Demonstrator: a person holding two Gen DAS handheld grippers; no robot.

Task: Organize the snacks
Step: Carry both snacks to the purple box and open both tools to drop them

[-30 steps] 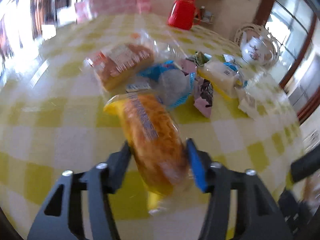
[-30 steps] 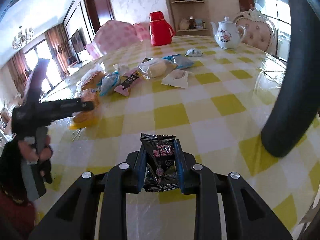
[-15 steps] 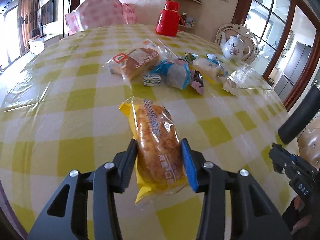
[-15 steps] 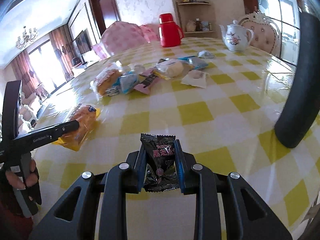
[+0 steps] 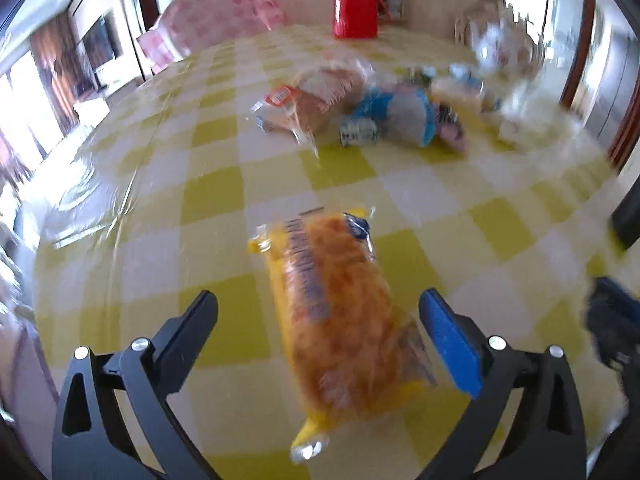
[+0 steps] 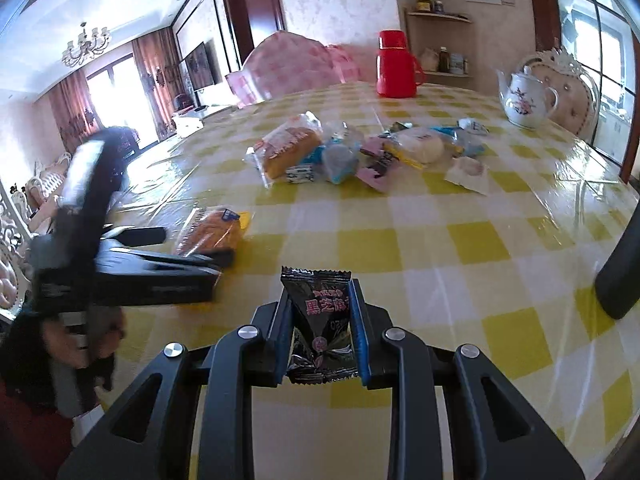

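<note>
Between the jaws of the left gripper (image 5: 318, 312) lies a long bread roll in a yellow wrapper (image 5: 340, 320), flat on the bench (image 5: 208, 200) with its length running away from the camera. The jaws have just been opening and now stand wide, released, with a clear gap on each side of the bread roll, so neither pad presses it. The left wrist view is blurred.

Between the jaws of the right gripper (image 6: 318, 300) sits a small black snack packet (image 6: 320, 320) with pink lettering, clenched upright, its crimped top edge standing just above the fingertips. To the left of these jaws, the left gripper shows side-on, with the bread roll at its tips and a person's hand (image 6: 92, 336) around its handle.

Beyond both sets of jaws, well apart from them, a cluster of snacks (image 6: 360, 152) lies on the yellow-and-white checked bench: a wrapped brown bread loaf (image 6: 288, 148) at its left end, blue and pink packets in the middle, a pale round bun (image 6: 424, 148), and a white sachet (image 6: 468, 172) at the right.

Farther still stand a red thermos jug (image 6: 394, 64) and, to the right, a white floral teapot (image 6: 524, 98).
</note>
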